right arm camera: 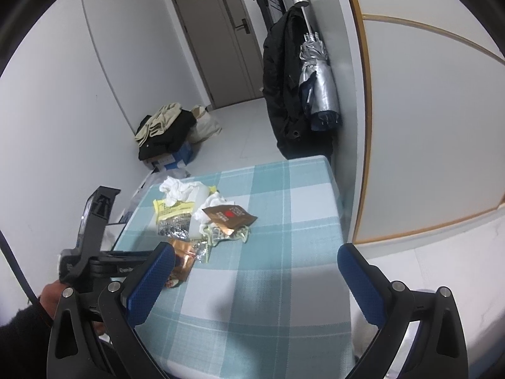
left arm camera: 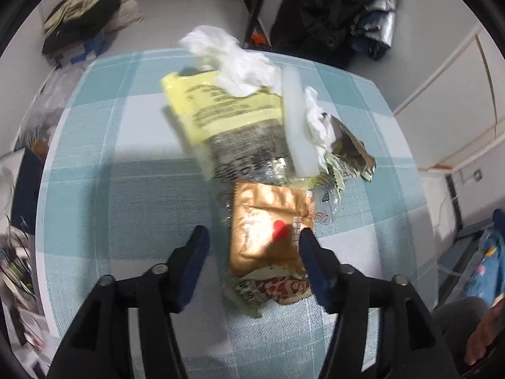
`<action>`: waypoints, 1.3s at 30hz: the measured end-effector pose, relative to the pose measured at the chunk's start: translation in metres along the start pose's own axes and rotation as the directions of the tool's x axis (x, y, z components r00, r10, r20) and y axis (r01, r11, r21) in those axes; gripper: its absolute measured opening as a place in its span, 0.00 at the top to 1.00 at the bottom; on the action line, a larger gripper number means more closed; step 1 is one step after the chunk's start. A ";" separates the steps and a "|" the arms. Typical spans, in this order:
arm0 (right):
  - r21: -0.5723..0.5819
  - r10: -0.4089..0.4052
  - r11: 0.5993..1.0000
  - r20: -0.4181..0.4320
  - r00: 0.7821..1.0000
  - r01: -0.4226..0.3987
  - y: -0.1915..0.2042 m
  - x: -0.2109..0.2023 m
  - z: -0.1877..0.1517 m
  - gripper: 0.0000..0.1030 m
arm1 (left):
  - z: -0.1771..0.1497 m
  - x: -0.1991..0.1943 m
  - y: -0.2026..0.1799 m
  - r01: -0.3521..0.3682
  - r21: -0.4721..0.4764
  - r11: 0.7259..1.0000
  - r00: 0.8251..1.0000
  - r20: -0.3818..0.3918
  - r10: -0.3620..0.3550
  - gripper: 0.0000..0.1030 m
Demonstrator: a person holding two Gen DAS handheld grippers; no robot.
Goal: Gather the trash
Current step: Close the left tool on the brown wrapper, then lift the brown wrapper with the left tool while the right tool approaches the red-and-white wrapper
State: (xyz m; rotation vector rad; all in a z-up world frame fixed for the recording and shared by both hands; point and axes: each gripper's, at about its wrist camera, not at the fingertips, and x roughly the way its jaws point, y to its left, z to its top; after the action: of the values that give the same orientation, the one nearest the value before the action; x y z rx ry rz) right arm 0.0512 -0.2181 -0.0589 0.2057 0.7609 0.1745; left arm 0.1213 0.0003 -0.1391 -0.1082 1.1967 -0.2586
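Two grippers hang over a table (right arm camera: 284,221) covered in a teal-and-white checked cloth, with the trash heaped toward its left and far side. Leftmost in the left wrist view lies a yellow printed bag (left arm camera: 221,107) with a silvery lower half, a crumpled white tissue (left arm camera: 233,60) spilling over its top edge. Just right of it a white strip (left arm camera: 296,123) lies lengthwise, then another wad of tissue and a brown torn wrapper (left arm camera: 350,145). Nearer the camera, a copper-coloured packet (left arm camera: 268,233) with a red heart rests flat on the cloth. The left gripper (left arm camera: 252,243) straddles it with jaws parted; the left pad stands clear, the right one sits at the packet's edge. The right gripper (right arm camera: 255,265) is spread wide over bare cloth, holding nothing, well right of the heap.
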 end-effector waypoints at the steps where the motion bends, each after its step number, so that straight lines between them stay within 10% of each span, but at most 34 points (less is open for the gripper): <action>1: 0.003 0.002 1.000 0.000 1.000 -0.002 -0.001 0.000 0.000 0.00 | 0.001 0.001 -0.007 -0.020 0.030 0.999 1.000 0.001 0.020 0.38; 13: 0.050 0.030 0.998 -0.001 1.000 -0.030 -0.011 -0.007 0.001 0.00 | 0.007 0.024 -0.047 -0.151 0.187 0.971 0.986 -0.042 0.161 0.27; 18: 0.079 0.044 0.996 0.008 0.999 -0.045 -0.015 -0.013 0.000 0.00 | 0.013 0.022 -0.047 -0.148 0.173 0.974 0.987 -0.042 0.157 0.54; 39: 0.083 0.016 0.996 0.017 1.000 -0.017 -0.009 -0.019 -0.004 0.00 | -0.013 -0.008 -0.033 -0.033 0.098 0.995 0.999 0.001 0.033 0.89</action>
State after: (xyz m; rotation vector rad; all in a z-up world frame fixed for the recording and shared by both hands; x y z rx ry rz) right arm 0.0357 -0.2309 -0.0515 0.2919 0.7506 0.1571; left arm 0.1023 -0.0289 -0.1292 -0.0025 1.1832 -0.2882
